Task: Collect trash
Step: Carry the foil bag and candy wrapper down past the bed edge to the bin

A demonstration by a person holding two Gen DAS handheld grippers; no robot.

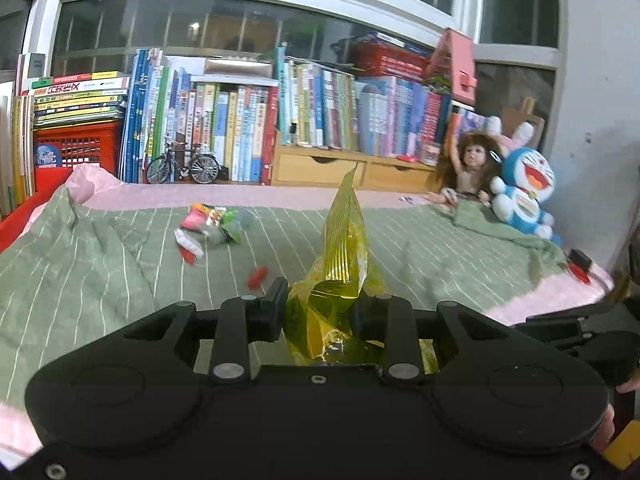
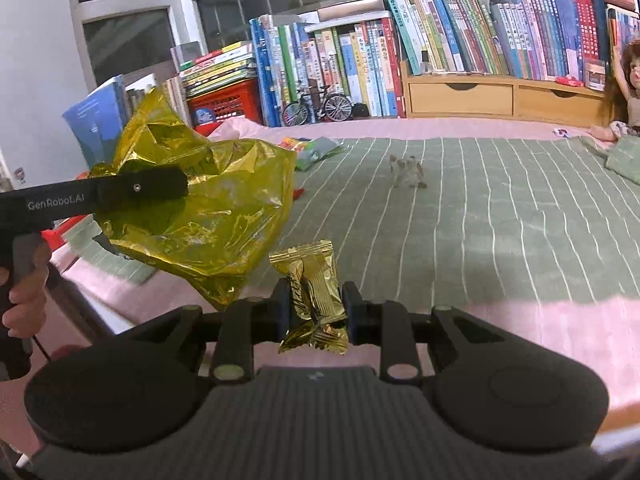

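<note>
Big crinkled translucent yellow-gold foil bag (image 2: 200, 216), held above the green white-striped bedspread (image 2: 480, 220), pinched in the left gripper (image 1: 320, 312), jaws nearly together. Handle reads "GenRobot.AI". Small gold foil snack wrapper (image 2: 314, 300), ends crimped, clamped betw. right gripper (image 2: 314, 312) pads, off the bed; print illegible.

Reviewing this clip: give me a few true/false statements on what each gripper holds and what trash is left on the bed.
1. The left gripper is shut on a yellow foil bag. True.
2. The right gripper is empty. False: it grips a small gold snack wrapper.
3. Colourful wrappers lie on the green striped blanket. True.
4. The doll lies in the middle of the bed. False: it sits at the far edge beside a blue plush toy.
</note>
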